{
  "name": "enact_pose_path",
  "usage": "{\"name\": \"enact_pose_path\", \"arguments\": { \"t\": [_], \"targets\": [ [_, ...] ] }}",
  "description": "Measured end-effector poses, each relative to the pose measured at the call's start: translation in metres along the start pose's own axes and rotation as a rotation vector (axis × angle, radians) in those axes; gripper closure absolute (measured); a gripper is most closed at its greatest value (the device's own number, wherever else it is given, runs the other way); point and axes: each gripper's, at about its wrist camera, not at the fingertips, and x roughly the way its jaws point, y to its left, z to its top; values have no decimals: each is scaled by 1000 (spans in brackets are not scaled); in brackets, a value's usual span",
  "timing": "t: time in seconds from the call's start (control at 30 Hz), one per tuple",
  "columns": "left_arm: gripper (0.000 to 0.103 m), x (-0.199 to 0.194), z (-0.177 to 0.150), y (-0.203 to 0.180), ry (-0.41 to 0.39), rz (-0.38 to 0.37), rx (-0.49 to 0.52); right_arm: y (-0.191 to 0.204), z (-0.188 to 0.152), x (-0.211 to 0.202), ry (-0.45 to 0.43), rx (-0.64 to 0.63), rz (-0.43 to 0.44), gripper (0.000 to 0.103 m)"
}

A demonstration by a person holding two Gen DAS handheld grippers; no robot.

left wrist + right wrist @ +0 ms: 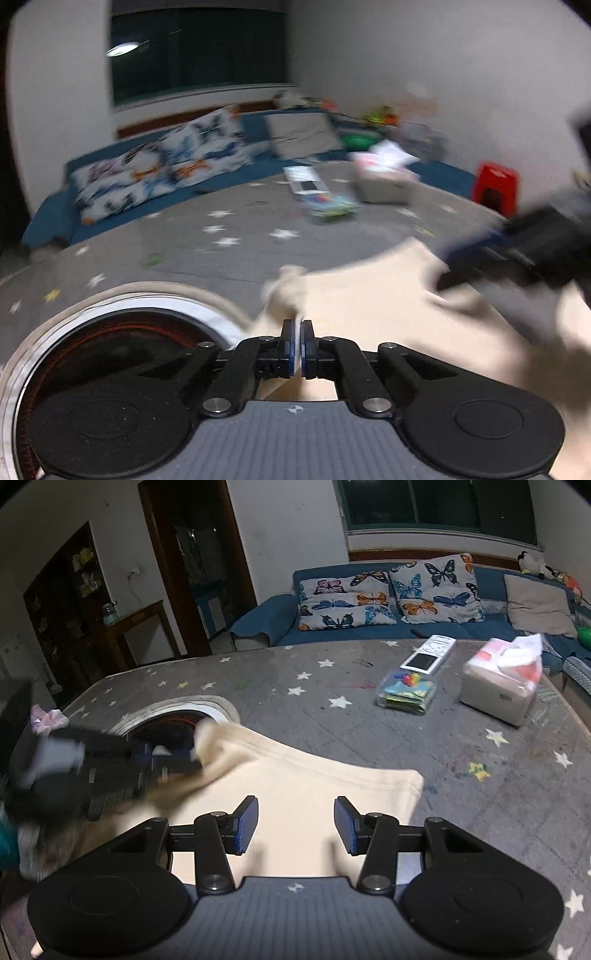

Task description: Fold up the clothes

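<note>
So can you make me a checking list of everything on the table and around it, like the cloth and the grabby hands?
Surface: grey star-print table cover, round cooktop set in it.
Job's things: cream garment lying partly folded.
Clutter: tissue box, remote, clear box of coloured bits.
Grippers: left gripper shut on the garment; right gripper open above it.
Cables: nothing seen.
Surroundings: blue sofa, butterfly pillows, dark window.

Bare tablecloth (295,716) before tissue box (498,686).
</note>
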Motion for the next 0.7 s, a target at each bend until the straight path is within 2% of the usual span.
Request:
{"name": "enact_pose_path", "arguments": {
  "t": [0.1,0.2,0.33,0.47,0.5,0.6,0.63,0.7],
  "targets": [
    [100,-1,-9,-21,16,-32,62,9,5,8,-1,-17,23,57],
    [99,0,-13,-27,27,-42,82,19,10,17,-5,-39,43,57],
    [95,-14,-8,-22,-2,-53,91,21,11,25,1,-47,40,57],
    [84,-27,-5,-11,-27,16,34,13,8,25,9,-28,19,57],
    [78,-29,-4,-8,-30,33,17,11,7,23,9,-23,10,57],
    [62,-17,-1,7,51,68,-129,3,5,21,10,-10,-14,57],
    [61,-12,0,13,78,77,-177,2,5,20,10,-6,-22,57],
    [60,-5,2,18,115,42,-243,-2,4,19,10,0,-38,57]
  ]
}}
